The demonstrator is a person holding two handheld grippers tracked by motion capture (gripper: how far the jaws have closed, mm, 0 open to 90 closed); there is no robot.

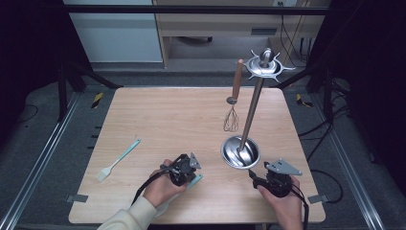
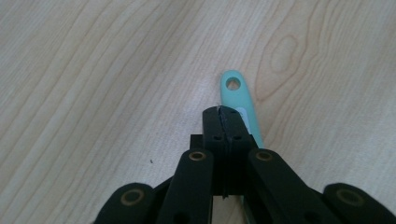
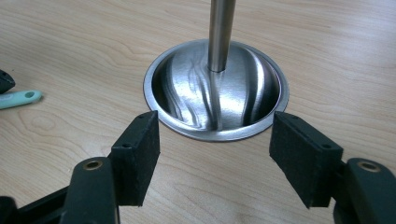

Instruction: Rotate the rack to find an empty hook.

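High view first: the left gripper [image 1: 186, 168] sits near the front edge of the table [image 1: 158, 115], a bit left of the middle, with a mint-green utensil handle [image 1: 195, 179] poking out from under it toward the right. The right gripper [image 1: 268, 176] is close to the front right corner, just in front of the round steel base [image 1: 240, 152] of a utensil stand. The stand's pole [image 1: 252, 108] runs up and away from the base to a spiky hook ring [image 1: 265, 66], and a whisk [image 1: 232, 103] with a wooden handle hangs there – wires down, handle up. Over by the left edge lies a pastry brush [image 1: 117, 161], long axis slanted, bristles toward the front left corner, green handle aimed at the far right.

Left gripper view: jaws pressed together, and the green handle [image 2: 239, 100] runs out from them, straight away from the camera. Its rounded end with the hanging hole is the far tip. Looks clamped on the handle, flat against the light wood.

Right gripper view: jaws spread apart, nothing between the pads [image 3: 136, 156], one either side of the near rim of the steel base [image 3: 215, 133]. The pole [image 3: 221, 32] rises upright from the dish centre. The green handle's tip [image 3: 21, 99] lies at the left.

Surface is pale wood-grain laminate – around it a dark frame, grey floor, cables, a light cabinet behind.
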